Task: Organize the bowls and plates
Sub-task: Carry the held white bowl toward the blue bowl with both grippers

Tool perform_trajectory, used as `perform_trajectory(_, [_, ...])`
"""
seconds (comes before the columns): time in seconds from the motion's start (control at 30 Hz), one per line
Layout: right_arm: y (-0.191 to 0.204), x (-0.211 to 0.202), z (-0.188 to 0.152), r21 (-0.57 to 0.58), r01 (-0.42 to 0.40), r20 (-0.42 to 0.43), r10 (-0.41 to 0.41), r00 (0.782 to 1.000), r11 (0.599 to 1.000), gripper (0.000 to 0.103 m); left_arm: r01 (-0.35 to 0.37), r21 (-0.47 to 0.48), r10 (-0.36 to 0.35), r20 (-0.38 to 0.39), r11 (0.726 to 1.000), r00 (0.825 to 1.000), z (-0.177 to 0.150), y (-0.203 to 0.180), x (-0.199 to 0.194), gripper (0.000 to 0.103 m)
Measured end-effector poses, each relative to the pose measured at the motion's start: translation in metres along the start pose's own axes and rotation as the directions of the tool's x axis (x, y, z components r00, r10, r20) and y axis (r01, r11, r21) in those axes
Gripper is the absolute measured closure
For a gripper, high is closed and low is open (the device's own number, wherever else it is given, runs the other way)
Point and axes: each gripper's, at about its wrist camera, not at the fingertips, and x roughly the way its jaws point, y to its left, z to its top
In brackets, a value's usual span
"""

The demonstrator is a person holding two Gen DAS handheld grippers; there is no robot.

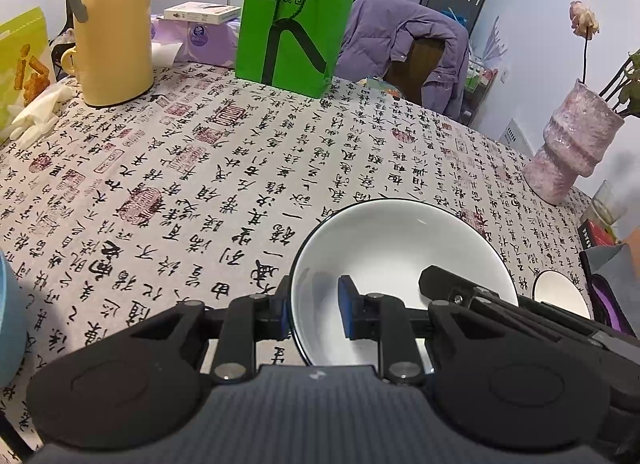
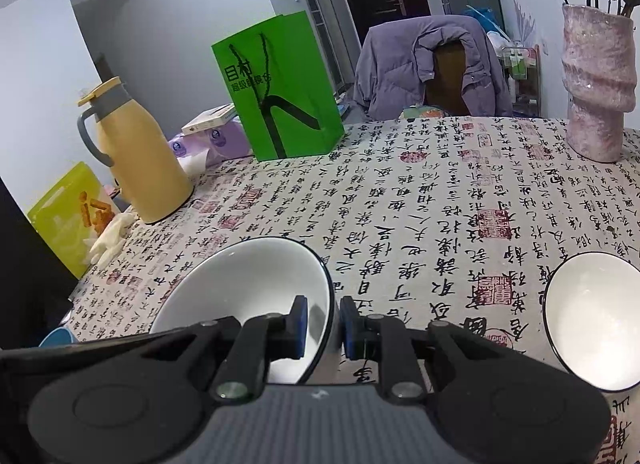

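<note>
While both tongs are gripping one white bowl point(image 1: 400, 260) by opposite sides of its dark rim, that bowl is sitting low in each wrist view, over the calligraphy-printed cloth of the worktop point(image 1: 200, 183). Left tongs point(image 1: 314, 310) are clamped on the rim at the bowl's 9 o'clock side as that view shows it, one blue pad outside the wall and the other pad inside. Across the bowl, at about 3 o'clock in the left view, the right tongs point(image 1: 440, 278) are showing as a black finger reaching over the rim. Seen from the right wrist, the right tongs point(image 2: 323, 324) are pinching the bowl's point(image 2: 248, 288) rim at its 3 o'clock side, one pad inside and one outside. Whether the bowl is touching the cloth I cannot tell.

A second bowl point(image 2: 592, 324), smaller in view, is standing apart from the first at 3 o'clock in the right view, on the cloth near the frame's edge; in the left view it point(image 1: 560, 296) is peeking out at 3 o'clock behind the right tongs.

Toward 12 o'clock a green bag point(image 1: 296, 19) is standing upright. At 10 o'clock a yellow jug point(image 1: 112, 31) with a grey handle is standing, with a white glove point(image 1: 36, 115) lying near its base. At 2 o'clock a pink vase point(image 1: 572, 143) is holding stems. Beyond the worktop's far edge a purple jacket point(image 1: 400, 39) is hanging over a chair.
</note>
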Motion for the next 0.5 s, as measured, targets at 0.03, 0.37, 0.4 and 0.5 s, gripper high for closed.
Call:
perform_trajectory(0.03, [0.002,-0.001,0.000,-0.001,0.000,0.002,0.000,1.000,1.000,0.084,0.001,-0.001,-0.001,0.002,1.000,1.000,0.000,0.001,-0.001,0.081])
perform_trajectory(0.37, [0.015,-0.009,-0.003,-0.009,0.000,0.009,0.000,1.000,1.000,0.084,0.005,-0.007,-0.005,0.015,1.000,1.000,-0.002,0.011,-0.015,0.081])
perform_trajectory(0.4, [0.015,-0.009,-0.003,-0.009,0.000,0.009,0.000,1.000,1.000,0.084,0.005,-0.006,-0.005,0.015,1.000,1.000,-0.002,0.012,-0.016,0.081])
perform_trajectory(0.5, [0.018,-0.010,-0.003,-0.011,0.001,0.009,-0.001,1.000,1.000,0.084,0.006,-0.006,-0.006,0.016,1.000,1.000,-0.003,0.013,-0.018,0.081])
